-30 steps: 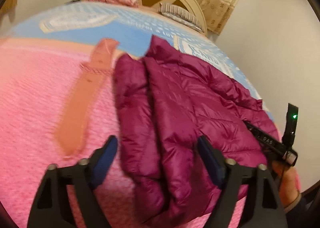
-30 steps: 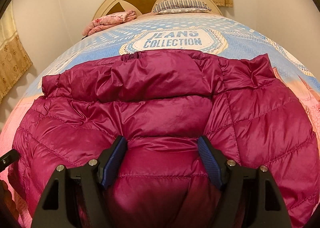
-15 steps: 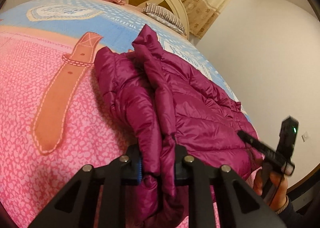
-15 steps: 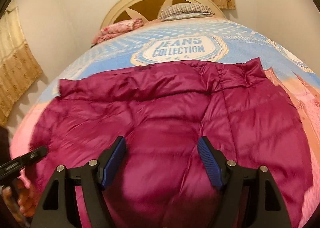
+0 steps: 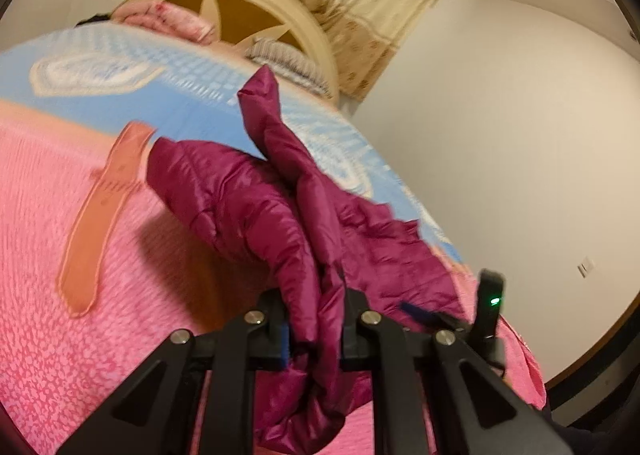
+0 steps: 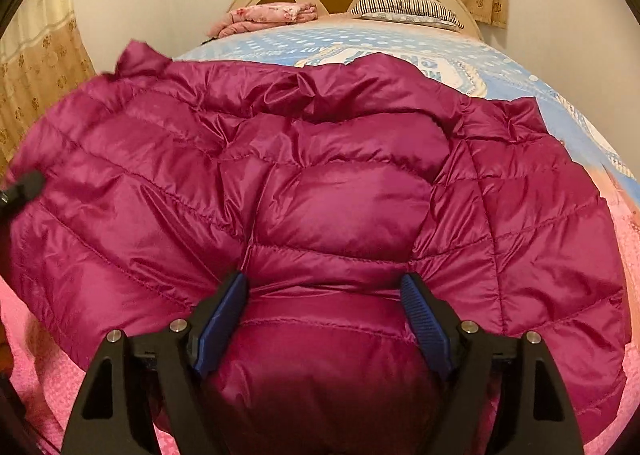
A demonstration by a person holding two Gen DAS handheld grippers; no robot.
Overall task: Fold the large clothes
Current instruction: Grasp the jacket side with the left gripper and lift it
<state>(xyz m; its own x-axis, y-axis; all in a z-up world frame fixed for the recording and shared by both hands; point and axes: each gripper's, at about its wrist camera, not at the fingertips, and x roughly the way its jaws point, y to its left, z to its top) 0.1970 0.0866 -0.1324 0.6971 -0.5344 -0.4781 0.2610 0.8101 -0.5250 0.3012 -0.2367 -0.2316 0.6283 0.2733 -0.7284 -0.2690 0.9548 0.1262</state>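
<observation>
Magenta quilted down jacket (image 6: 340, 191) lies spread on the bed's pink-and-blue printed bedspread (image 5: 52, 239), filling most of the right wrist frame. Left gripper (image 5: 314, 323): fingers clamped together on a thick bunched edge of the jacket, low centre of its frame, fabric raised in a ridge running toward the upper middle. Right gripper (image 6: 324, 315): fingers apart, blue pads (image 6: 424, 319) straddling a puffy panel at lower centre, nothing pinched. Risks, as judged: shell is glossy and slick, fill is springy, so the bunch may creep out of the left fingers under pull. With the right side unsecured, a one-sided lift would likely drag the whole garment across the bedspread and skew the fold. Several layers in one pinch may crease unevenly. Left view is motion-blurred; depth of hold uncertain.
</observation>
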